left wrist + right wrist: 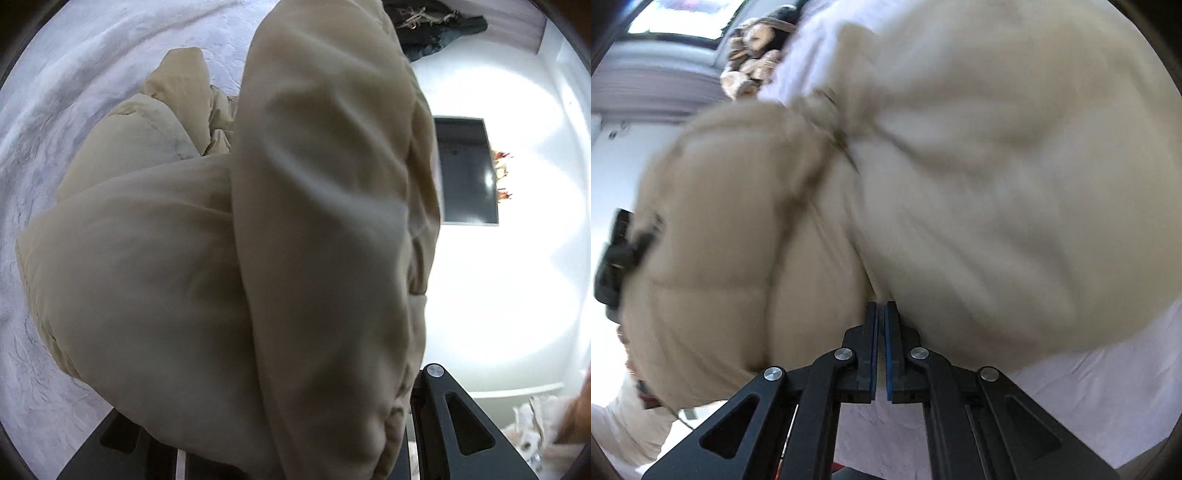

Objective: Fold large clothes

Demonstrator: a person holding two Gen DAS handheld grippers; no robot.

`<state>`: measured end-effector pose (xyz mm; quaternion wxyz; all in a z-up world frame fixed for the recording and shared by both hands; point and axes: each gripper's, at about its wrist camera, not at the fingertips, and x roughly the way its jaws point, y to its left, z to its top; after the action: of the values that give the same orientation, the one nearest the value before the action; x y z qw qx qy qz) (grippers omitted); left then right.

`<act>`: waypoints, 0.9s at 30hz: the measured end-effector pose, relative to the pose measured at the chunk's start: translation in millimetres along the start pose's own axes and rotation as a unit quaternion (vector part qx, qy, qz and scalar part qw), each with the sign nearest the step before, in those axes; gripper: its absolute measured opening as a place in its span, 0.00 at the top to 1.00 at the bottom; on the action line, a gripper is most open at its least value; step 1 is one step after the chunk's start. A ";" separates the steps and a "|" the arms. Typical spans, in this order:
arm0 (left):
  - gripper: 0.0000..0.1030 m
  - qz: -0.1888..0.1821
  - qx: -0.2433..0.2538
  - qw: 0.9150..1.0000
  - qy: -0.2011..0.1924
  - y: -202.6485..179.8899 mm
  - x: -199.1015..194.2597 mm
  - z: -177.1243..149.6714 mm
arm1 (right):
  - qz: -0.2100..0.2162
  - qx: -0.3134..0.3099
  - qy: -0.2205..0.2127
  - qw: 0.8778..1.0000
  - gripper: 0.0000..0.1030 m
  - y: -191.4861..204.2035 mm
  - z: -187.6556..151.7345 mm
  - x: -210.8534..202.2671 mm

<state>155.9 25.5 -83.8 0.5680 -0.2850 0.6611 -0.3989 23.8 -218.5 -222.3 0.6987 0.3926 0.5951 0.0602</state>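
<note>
White bedspread [74, 122] under everything; white wall with dark framed screen [467, 170] right of left tongs. Beige puffer jacket [229, 258] bunched on bed, thick fold rising straight ahead of left gripper [295, 435], jaws pinching it. Right gripper [881, 314] pressed together, tips buried at jacket fold; whether fabric is caught, cannot tell.

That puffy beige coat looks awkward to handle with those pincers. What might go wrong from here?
Two risks, I'd guess. The beige padded coat bulges over the left gripper and hides its jaws, so the hold on that thick fabric cannot be checked and may slip. The right gripper has its jaws nearly together at the coat's edge; whether they pinch any fabric is unclear, and a thin pinch could pull free, dropping the coat in a heap on the pale bedspread.
</note>
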 end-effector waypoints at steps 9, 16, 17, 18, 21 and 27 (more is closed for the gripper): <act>0.48 0.108 0.135 0.984 0.051 -121.4 101.5 3.9 | 0.090 0.048 -0.005 0.995 1.00 -40.2 5.8 17.1; 0.36 0.134 0.203 0.966 0.088 -160.5 174.1 9.3 | 0.162 0.064 -0.018 0.985 1.00 -59.1 7.5 9.8; 0.36 0.137 0.206 0.965 0.092 -162.4 180.4 9.6 | 0.170 0.068 -0.019 0.983 1.00 -61.7 7.5 6.7; 0.36 0.139 0.206 0.964 0.095 -164.1 184.9 10.0 | 0.175 0.070 -0.018 0.982 1.00 -63.6 7.1 2.5; 0.36 0.169 0.216 0.957 0.098 -176.9 199.6 10.7 | 0.174 0.071 -0.022 0.982 0.98 -68.4 3.6 -17.2; 0.19 0.215 0.191 0.953 0.095 -187.5 223.7 20.7 | 0.070 0.046 -0.071 0.994 0.85 -81.2 -9.2 -100.6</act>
<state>118.7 -261.8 -42.0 0.6190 0.0170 0.6692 -0.4109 -44.0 -325.2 -193.6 0.7146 0.4680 0.5173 0.0535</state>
